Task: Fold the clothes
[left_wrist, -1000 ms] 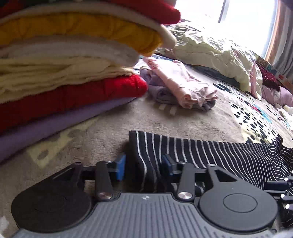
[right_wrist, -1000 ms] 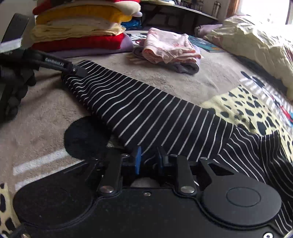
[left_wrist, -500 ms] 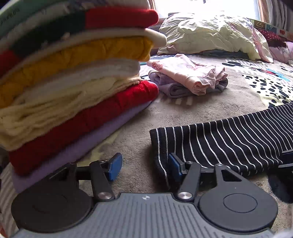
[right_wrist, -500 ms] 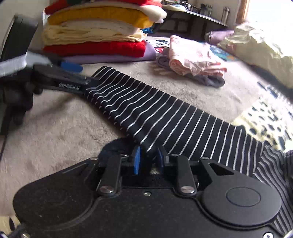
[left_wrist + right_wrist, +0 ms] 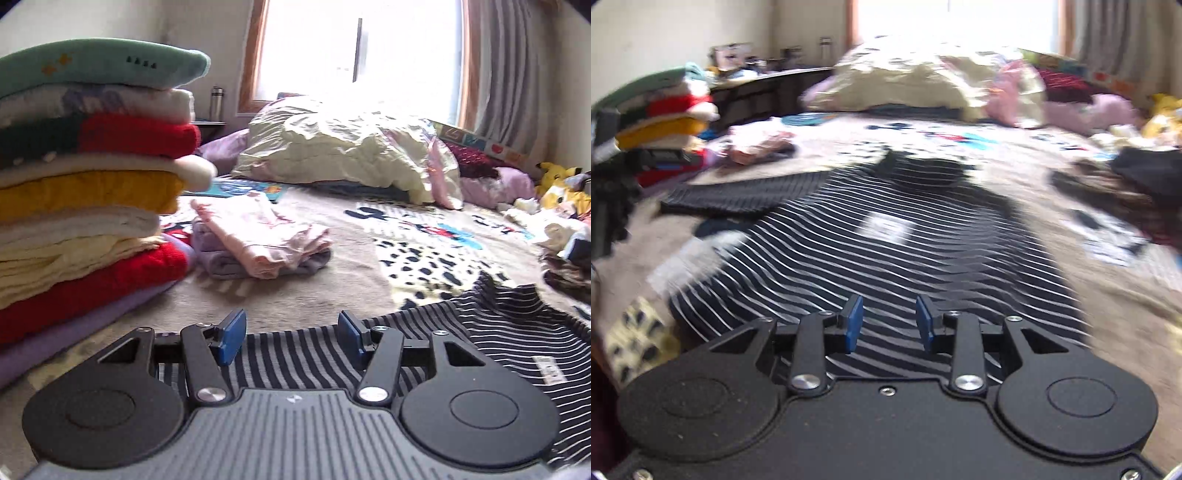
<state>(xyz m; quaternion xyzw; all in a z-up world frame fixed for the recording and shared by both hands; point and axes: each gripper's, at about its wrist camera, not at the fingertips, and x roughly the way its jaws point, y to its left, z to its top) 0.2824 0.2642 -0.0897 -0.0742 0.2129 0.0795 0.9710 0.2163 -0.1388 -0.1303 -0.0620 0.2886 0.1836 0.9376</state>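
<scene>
Both open, gripping nothing: left hand-held gripper [image 5: 290, 338] and right hand-held gripper [image 5: 889, 324], poised over black white-striped knit top [image 5: 886, 236] spread flat on patterned beige bed blanket [image 5: 369, 273]. Beyond, tall stack of folded sweaters [image 5: 92, 184]. Risk: sleeve fold springing loose, unpinned by either.

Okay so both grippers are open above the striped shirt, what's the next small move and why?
Probably lower the right gripper and close it on the near edge of the striped shirt. Both it and the left gripper are open and hold nothing, the shirt lies spread on the blanket, and its sleeve is already folded inward, so the body fold seems next.
</scene>
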